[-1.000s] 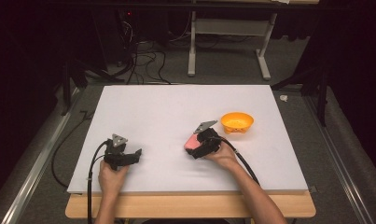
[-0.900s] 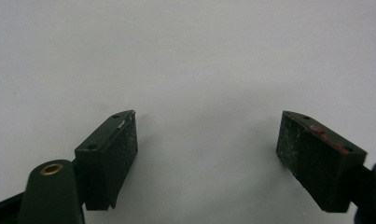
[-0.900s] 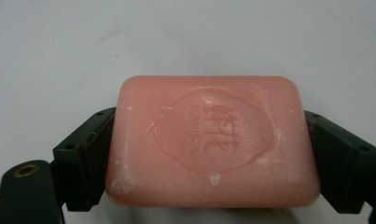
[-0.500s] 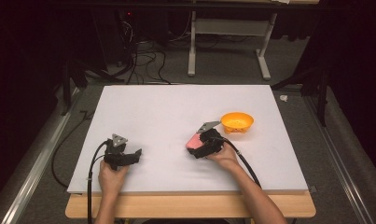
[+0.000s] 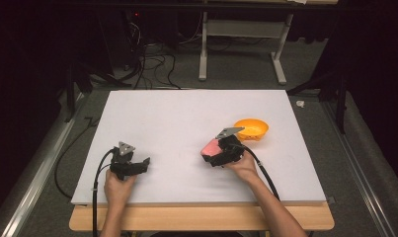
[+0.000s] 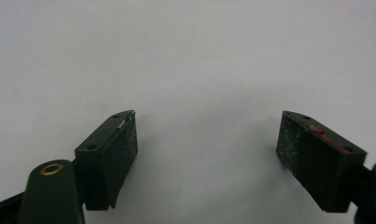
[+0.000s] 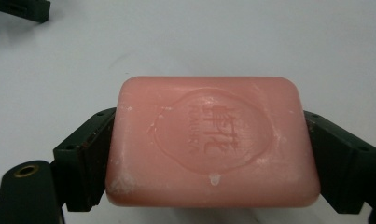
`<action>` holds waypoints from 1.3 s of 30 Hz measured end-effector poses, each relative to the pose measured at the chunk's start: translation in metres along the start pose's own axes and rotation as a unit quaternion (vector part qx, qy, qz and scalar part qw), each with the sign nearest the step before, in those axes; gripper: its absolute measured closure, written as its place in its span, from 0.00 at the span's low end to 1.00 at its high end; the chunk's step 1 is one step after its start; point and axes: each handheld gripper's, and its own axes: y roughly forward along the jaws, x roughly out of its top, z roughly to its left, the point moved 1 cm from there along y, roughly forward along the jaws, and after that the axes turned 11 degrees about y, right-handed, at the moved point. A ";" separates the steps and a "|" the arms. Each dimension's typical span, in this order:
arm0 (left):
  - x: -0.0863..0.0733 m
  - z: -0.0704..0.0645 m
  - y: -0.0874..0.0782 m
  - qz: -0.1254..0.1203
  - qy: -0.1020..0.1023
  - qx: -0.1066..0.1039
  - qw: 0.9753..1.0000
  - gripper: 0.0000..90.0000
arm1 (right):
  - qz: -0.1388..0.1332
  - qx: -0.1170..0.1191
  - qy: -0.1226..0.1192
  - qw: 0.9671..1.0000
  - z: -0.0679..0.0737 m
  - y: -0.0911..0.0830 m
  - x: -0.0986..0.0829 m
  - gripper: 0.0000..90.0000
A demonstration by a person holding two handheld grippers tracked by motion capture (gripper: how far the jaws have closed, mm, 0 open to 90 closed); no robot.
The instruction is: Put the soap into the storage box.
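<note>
A pink soap bar (image 7: 209,140) with an embossed oval stamp is clamped between the two black jaws of my right gripper (image 7: 209,158). In the high view the right gripper (image 5: 214,150) holds the pink soap bar (image 5: 210,146) just above the white board, left of an orange bowl (image 5: 252,129). My left gripper (image 5: 137,165) rests near the board's front left. In the left gripper view the left gripper (image 6: 206,147) has its jaws spread wide, with bare white surface between them.
The white board (image 5: 186,113) covers a wooden table (image 5: 196,217). Cables trail from both grippers toward the front edge. Beyond the board stand white frame legs (image 5: 280,59) and tangled cables (image 5: 152,64) on a dark floor.
My right gripper with the soap has shifted slightly toward the orange bowl. The left gripper has stayed in place.
</note>
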 end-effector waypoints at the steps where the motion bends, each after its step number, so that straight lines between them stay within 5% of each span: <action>1: 0.000 0.000 0.000 0.000 0.000 0.000 1.000 0.23 | 0.000 0.000 0.000 1.000 0.000 0.000 0.000 0.15; 14: 0.000 0.000 0.000 0.001 0.000 -0.001 1.000 0.23 | -0.018 0.001 0.001 1.000 0.002 -0.024 -0.004 0.15; 39: 0.000 0.000 0.000 0.001 0.001 0.002 1.000 0.23 | -0.060 -0.017 0.042 0.997 -0.012 -0.072 -0.019 0.15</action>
